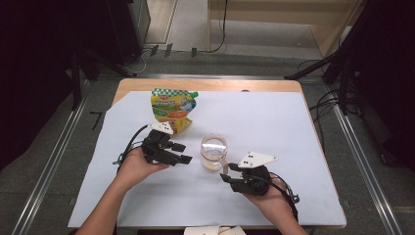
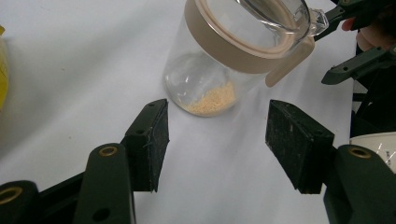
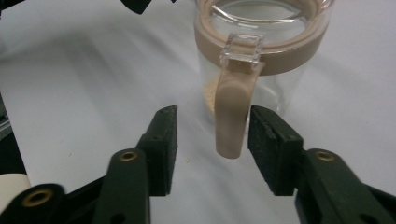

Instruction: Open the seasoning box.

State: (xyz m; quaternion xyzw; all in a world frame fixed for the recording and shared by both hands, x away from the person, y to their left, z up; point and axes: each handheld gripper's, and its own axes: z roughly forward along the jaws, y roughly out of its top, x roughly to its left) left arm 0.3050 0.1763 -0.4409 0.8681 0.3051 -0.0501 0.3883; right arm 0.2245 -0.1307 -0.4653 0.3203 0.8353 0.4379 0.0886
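The right gripper (image 3: 212, 135) is lining up on the jar's handle (image 3: 232, 114) right now — this looks like the approach-to-grasp step. In the right gripper view the tan handle is hanging down between the two black jaws, with a gap showing on the left side and only a sliver on the right; the pads are not pressing on it yet, so the jaws are standing apart around it.

The clear jar (image 1: 214, 152) is sitting upright near the middle of the white sheet (image 1: 274, 127) that covers the table, its long axis running vertical, its open mouth with the tan rim (image 2: 233, 37) pointing up. A little heap of pale grains (image 2: 214, 99) is lying at the bottom. The handle is pointing toward the person's right side, straight at that gripper.

Over on the other side, the left gripper (image 2: 217, 140) is waiting just beside the jar, jaws apart and holding nothing — the jar's base is sitting beyond its pads, not between them. The colourful pouch (image 1: 172, 108) is standing behind the left gripper, further up the sheet.

What the next move calls for, by my reading: closing the right jaws squarely on the handle, keeping the pads centred so the jar is not twisting or tipping and spilling those grains.
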